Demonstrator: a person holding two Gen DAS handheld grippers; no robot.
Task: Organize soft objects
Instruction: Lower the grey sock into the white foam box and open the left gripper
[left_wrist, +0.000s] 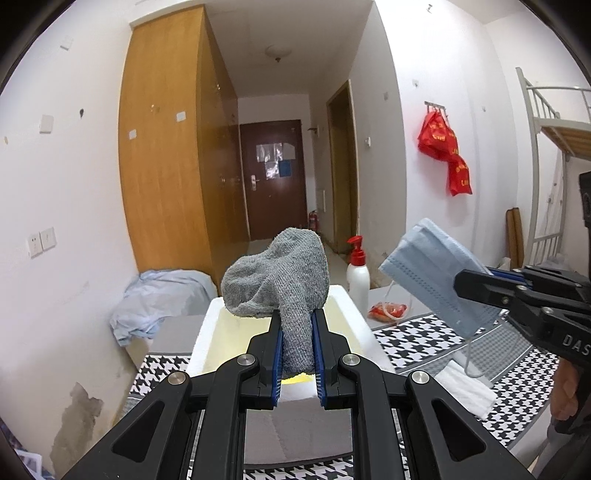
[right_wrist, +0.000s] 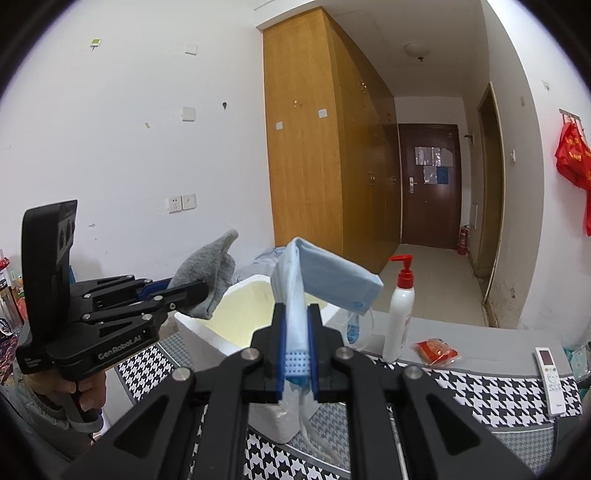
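Holding a grey sock clamped between the pads of the left gripper, cuff end pinched, foot flopping up and forward past the tips. Holding a blue mask pinched flat in the right gripper, jaws all but together on the folded cloth, free half bending over to the right, ear loops dangling beneath. Hovering both over the houndstooth cloth, clear of it, touching nothing but the pads. Facing a white foam box, open top, seemingly nothing inside as far as visible. Sitting straight ahead of and below the left tips, sock hanging over the near rim already; lying ahead and slightly left of the right tips, mask just short of the near wall. Judging the left as nearer to a drop, the sock's long axis running roughly upright along the fingers. Judging the right as needing a short carry forward and left before letting go. Standing behind the box, well apart from both loads: a pump bottle and a red packet.
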